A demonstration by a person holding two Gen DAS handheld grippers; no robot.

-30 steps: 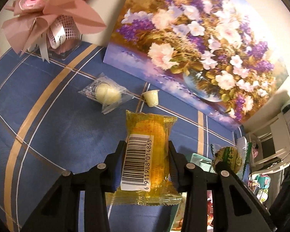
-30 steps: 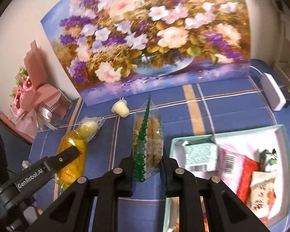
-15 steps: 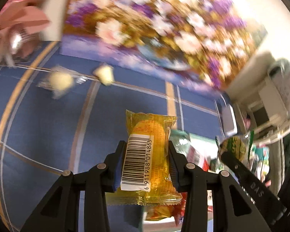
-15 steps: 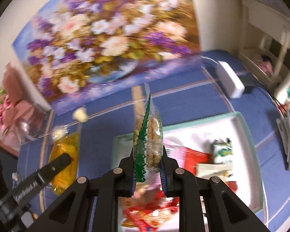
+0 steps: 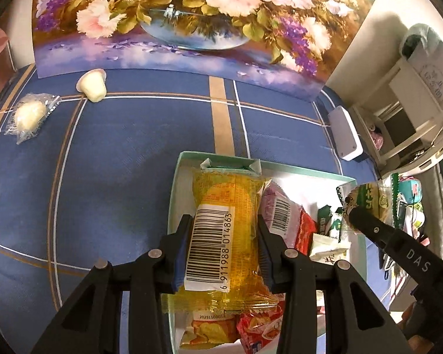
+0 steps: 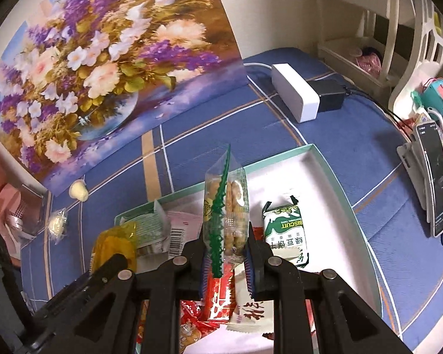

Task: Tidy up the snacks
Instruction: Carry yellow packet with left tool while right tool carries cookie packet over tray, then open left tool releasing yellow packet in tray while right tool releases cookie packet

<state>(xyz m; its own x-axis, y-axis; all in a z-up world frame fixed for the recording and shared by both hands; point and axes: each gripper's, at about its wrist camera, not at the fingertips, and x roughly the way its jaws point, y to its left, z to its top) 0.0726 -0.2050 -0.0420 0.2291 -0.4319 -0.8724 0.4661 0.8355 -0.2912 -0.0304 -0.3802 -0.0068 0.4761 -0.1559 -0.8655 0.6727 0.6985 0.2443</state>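
The left gripper (image 5: 224, 247) is clamped on the yellow cake packet (image 5: 226, 227), the right gripper (image 6: 226, 253) on the biscuit packet (image 6: 227, 200) (both pointing lengthwise away), each directly above the tray (image 6: 333, 177).

The yellow snack pack (image 5: 224, 230) bears a barcode numbered 6 911988 014863, the orange packet (image 5: 212, 327) under it is stamped 20251103014, the black finger (image 5: 398, 247) at the right reads DAS, and the green-and-white packet (image 6: 285, 233) reads BISCUIT.
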